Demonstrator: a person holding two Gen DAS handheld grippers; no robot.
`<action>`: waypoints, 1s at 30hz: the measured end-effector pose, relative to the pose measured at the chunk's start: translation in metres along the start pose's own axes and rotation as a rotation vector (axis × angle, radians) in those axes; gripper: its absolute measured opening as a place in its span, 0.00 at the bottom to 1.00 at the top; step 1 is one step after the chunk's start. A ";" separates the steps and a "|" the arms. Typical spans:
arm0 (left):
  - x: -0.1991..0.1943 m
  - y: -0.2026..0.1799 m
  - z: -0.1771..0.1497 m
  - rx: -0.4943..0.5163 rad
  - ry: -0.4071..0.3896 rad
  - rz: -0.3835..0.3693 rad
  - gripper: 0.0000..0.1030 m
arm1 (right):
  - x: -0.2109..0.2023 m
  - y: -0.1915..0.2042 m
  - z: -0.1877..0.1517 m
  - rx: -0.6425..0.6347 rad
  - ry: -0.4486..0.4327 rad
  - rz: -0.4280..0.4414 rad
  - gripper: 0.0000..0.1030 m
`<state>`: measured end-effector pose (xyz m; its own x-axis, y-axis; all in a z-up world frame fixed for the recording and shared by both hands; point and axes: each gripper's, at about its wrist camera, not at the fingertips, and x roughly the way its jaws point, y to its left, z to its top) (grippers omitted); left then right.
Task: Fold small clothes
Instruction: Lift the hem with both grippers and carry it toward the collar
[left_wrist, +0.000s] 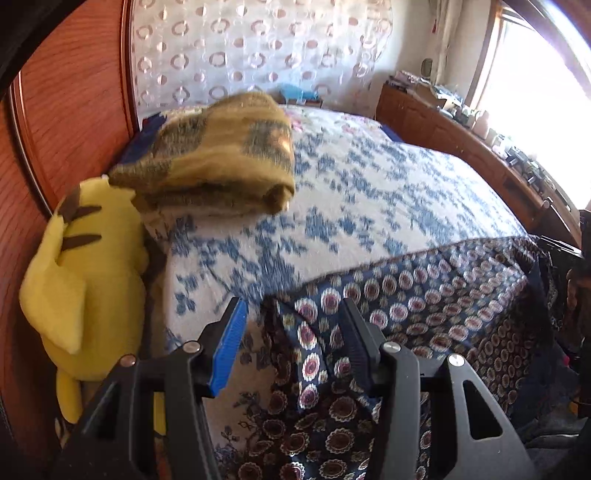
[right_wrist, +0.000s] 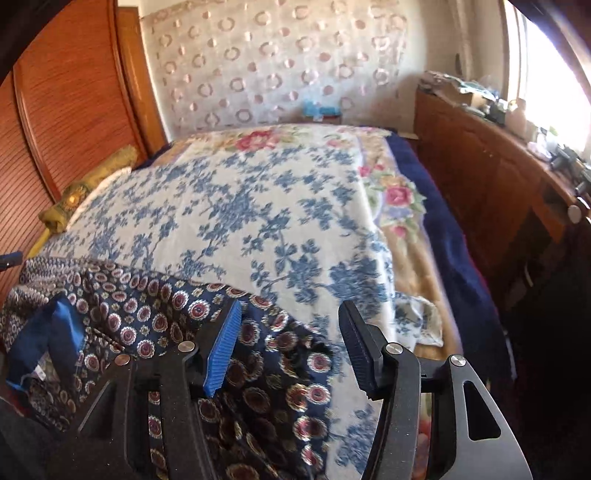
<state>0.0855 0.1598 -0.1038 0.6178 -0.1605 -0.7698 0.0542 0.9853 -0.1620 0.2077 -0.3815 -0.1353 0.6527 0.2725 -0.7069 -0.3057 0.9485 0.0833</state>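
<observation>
From the left wrist, the left gripper (left_wrist: 291, 347) hangs with its fingers spread wide, gripping nothing, above the navy medallion-print garment (left_wrist: 424, 306) lying at the near end of the blue-flowered bedspread (left_wrist: 369, 192), with a yellow plush toy (left_wrist: 81, 280) off the spread's left side. From the right wrist, the right gripper (right_wrist: 291, 347) is likewise wide open and empty over the same garment (right_wrist: 155, 306), which covers the bedspread's (right_wrist: 240, 206) near left corner.

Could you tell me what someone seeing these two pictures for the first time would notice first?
Probably the bright yellow plush toy wedged between the wooden wardrobe and the bed's left edge, just below a folded olive-brown blanket. Next, the dark navy garment with round medallions, spread over the near end of the blue-and-white floral bedspread. Both grippers, left gripper and right gripper, hang open above that garment.
</observation>
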 end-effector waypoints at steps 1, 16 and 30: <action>0.003 0.000 -0.003 -0.002 0.007 -0.001 0.49 | 0.005 0.002 -0.002 -0.011 0.022 0.000 0.55; 0.019 -0.009 -0.007 0.045 0.045 -0.017 0.15 | 0.027 0.019 -0.013 -0.102 0.137 0.001 0.38; -0.072 -0.038 0.016 0.099 -0.227 -0.048 0.00 | -0.048 0.034 0.011 -0.093 -0.050 0.085 0.06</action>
<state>0.0513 0.1345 -0.0328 0.7722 -0.2008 -0.6028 0.1571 0.9796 -0.1251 0.1740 -0.3606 -0.0908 0.6546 0.3610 -0.6642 -0.4225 0.9033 0.0745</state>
